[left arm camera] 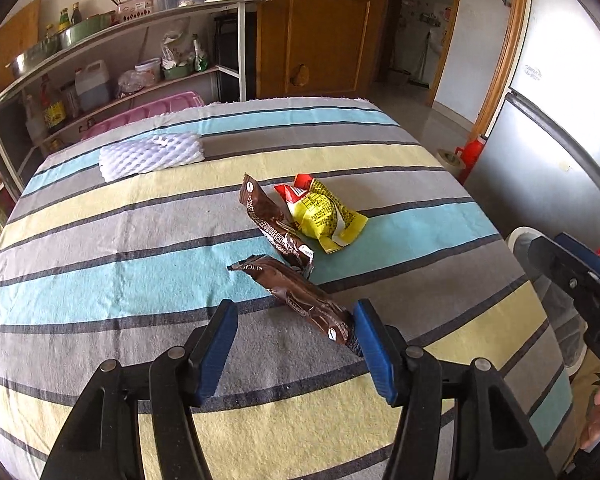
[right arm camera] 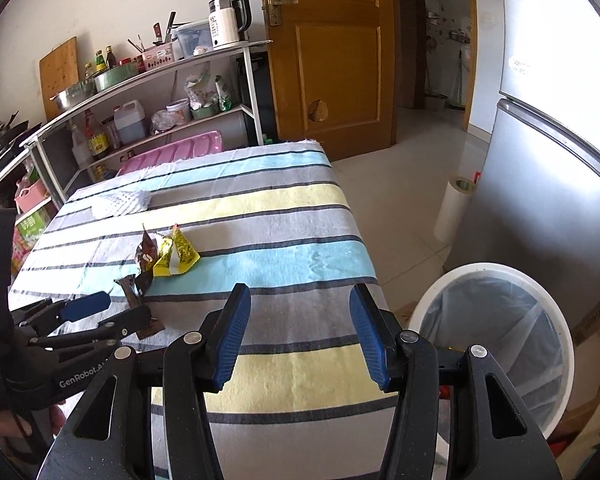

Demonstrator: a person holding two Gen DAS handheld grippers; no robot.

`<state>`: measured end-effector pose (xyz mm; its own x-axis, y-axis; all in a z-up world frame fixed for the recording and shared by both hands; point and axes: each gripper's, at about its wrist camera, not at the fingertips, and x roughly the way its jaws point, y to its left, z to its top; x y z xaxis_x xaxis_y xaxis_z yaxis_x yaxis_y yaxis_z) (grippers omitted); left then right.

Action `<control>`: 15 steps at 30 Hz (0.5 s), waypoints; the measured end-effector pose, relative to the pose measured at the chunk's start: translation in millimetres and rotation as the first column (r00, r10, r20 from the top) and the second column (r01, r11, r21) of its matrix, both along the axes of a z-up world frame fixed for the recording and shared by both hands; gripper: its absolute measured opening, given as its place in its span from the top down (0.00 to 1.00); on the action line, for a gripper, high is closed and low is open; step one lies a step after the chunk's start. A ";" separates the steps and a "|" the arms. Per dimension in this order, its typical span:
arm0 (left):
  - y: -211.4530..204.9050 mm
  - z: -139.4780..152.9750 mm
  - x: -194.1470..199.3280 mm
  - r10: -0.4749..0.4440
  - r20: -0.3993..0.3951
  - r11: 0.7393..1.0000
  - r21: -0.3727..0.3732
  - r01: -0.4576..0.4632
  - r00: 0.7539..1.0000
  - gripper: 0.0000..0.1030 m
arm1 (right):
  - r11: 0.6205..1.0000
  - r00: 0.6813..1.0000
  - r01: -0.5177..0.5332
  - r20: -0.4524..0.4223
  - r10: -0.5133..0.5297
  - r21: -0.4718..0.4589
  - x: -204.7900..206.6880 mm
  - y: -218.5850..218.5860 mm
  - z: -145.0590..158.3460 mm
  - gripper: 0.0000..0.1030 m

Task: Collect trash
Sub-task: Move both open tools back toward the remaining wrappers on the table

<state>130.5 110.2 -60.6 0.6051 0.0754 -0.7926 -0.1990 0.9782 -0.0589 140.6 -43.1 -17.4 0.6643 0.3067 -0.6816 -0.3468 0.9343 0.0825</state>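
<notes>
On the striped tablecloth (left arm camera: pixel 100 248) lie a brown wrapper (left arm camera: pixel 300 300), a second brown wrapper (left arm camera: pixel 274 224) behind it and a crumpled yellow and red wrapper (left arm camera: pixel 324 216). My left gripper (left arm camera: pixel 294 332) is open; the near end of the first brown wrapper touches its right finger. In the right wrist view the left gripper (right arm camera: pixel 112 312) sits at the wrappers (right arm camera: pixel 168 256). My right gripper (right arm camera: pixel 300 328) is open and empty above the table's near right corner, beside a white bin (right arm camera: pixel 496 344) lined with a clear bag.
A white foam net sleeve (left arm camera: pixel 152 154) lies at the table's far left. A metal shelf rack (right arm camera: pixel 148 92) with bottles and a kettle stands behind. A grey fridge (right arm camera: pixel 548 160), a paper roll (right arm camera: pixel 454 208) and a wooden door (right arm camera: pixel 332 48) are to the right.
</notes>
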 end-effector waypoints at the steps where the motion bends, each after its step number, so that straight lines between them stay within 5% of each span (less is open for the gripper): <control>1: 1.2 -1.1 0.7 0.004 -0.004 1.000 -0.003 -0.004 1.000 0.42 | 1.000 1.000 -0.007 -0.002 0.007 -0.002 0.7 2.9 -0.4 0.49; 15: 30.0 -2.5 -9.2 0.026 -0.005 0.999 0.035 -0.025 1.000 0.42 | 0.996 0.996 -0.084 -0.024 0.083 -0.028 9.5 38.0 -3.7 0.49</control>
